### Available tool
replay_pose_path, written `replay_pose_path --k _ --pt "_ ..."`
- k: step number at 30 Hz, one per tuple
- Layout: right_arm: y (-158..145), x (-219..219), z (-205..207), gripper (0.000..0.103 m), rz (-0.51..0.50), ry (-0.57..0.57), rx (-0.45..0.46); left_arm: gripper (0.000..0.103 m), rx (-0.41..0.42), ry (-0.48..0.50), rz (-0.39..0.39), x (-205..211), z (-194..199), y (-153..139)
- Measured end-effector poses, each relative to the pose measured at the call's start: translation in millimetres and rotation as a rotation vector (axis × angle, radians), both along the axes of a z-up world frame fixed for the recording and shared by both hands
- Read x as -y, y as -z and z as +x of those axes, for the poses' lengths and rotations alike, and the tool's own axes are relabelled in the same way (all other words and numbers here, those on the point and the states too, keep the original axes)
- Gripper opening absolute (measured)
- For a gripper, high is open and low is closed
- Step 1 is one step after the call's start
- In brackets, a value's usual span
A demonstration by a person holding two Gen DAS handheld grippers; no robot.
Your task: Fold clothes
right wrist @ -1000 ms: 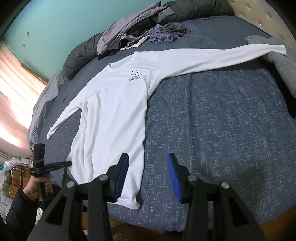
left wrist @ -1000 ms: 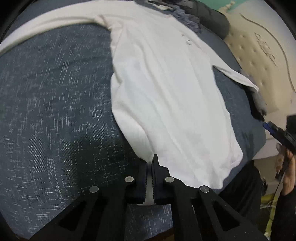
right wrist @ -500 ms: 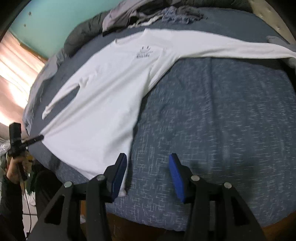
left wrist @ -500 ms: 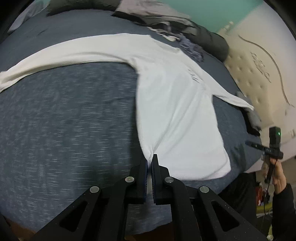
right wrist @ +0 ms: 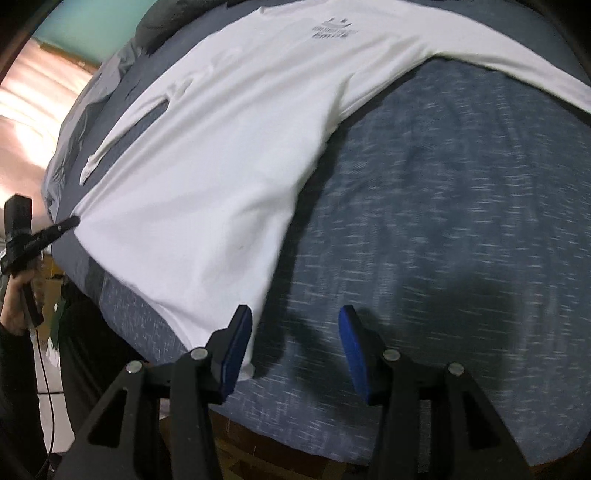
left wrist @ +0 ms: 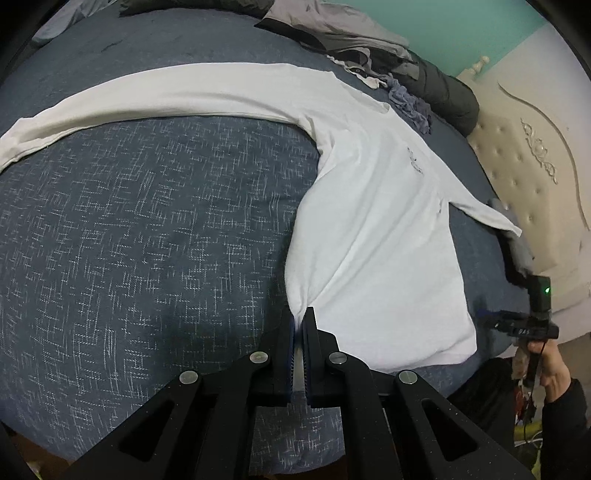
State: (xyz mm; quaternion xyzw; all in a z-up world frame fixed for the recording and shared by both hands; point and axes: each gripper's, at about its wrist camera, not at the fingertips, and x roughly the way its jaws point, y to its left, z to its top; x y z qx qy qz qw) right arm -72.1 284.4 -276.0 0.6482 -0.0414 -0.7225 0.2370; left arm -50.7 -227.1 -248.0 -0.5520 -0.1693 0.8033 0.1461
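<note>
A white long-sleeved shirt (left wrist: 369, 221) lies face up on the blue bedspread (left wrist: 147, 240), sleeves spread. My left gripper (left wrist: 299, 317) is shut on one bottom hem corner, and the cloth bunches into its jaws. In the right wrist view the same shirt (right wrist: 221, 166) fills the upper left, and the left gripper (right wrist: 72, 221) shows pinching its far corner. My right gripper (right wrist: 295, 332) stands open low over the bedspread (right wrist: 443, 221). Its left finger (right wrist: 236, 343) overlaps the other hem corner, with no cloth between the pads. The left wrist view shows the right gripper (left wrist: 487, 317) past the hem, held by a hand (left wrist: 550, 369).
A heap of grey clothes (left wrist: 332, 29) and a dark rolled quilt (left wrist: 443, 96) lie at the head of the bed, by a cream tufted headboard (left wrist: 517, 166). The bed's near edge and wooden frame (right wrist: 258, 450) run below my right gripper.
The left gripper has drawn back with the hem corner, stretching the shirt's side. The right gripper has dropped toward the other hem corner and its jaws stand slightly wider.
</note>
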Motion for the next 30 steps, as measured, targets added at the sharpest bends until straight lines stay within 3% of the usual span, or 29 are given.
replay_pose_path --k 5,9,10,11,16,18,21,25,27,28,29,30 --pt "7.5 12.1 2.3 0.034 0.004 -0.037 0.025 0.004 -0.007 0.012 0.001 -1.0 0.9 -3.3" --pt "7.2 15.0 3.7 0.025 -0.137 -0.036 0.054 0.004 -0.012 0.019 0.007 -2.0 1.1 -4.8" --pt "6.3 16.6 4.4 0.015 -0.16 -0.041 0.053 0.004 -0.012 0.019 0.009 -2.1 1.0 -4.8" --pt "5.9 17.8 4.9 0.013 -0.175 -0.044 0.054 0.004 -0.013 0.018 0.01 -2.3 0.9 -4.7" --pt "1.2 11.0 7.0 0.013 -0.157 -0.023 0.052 0.004 -0.015 0.021 0.016 -2.8 1.2 -6.5" --pt "-1.4 2.2 6.8 0.015 -0.139 0.007 0.069 0.004 -0.015 0.024 0.012 -3.3 0.9 -6.5" --pt "-0.2 -9.1 8.3 0.058 -0.139 0.047 0.122 0.004 -0.012 0.026 0.01 -3.9 -0.1 -5.3" --pt "8.1 -10.7 17.1 0.059 -0.146 0.051 0.152 0.004 -0.007 0.025 0.015 -4.5 -1.3 -2.9" --pt "12.8 -7.7 21.2 0.053 -0.148 0.036 0.159 0.004 -0.006 0.027 0.015 -5.6 -1.1 -2.9" --pt "14.8 -6.0 22.9 0.035 -0.158 0.029 0.164 0.004 -0.008 0.028 0.016 -6.0 -1.1 -3.5" --pt "15.7 -3.6 23.8 0.024 -0.163 0.019 0.164 0.004 -0.01 0.029 0.017 -6.4 -0.8 -4.4" --pt "14.5 -1.3 25.2 0.021 -0.161 0.008 0.155 0.004 -0.012 0.03 0.018 -7.0 -0.5 -5.5"
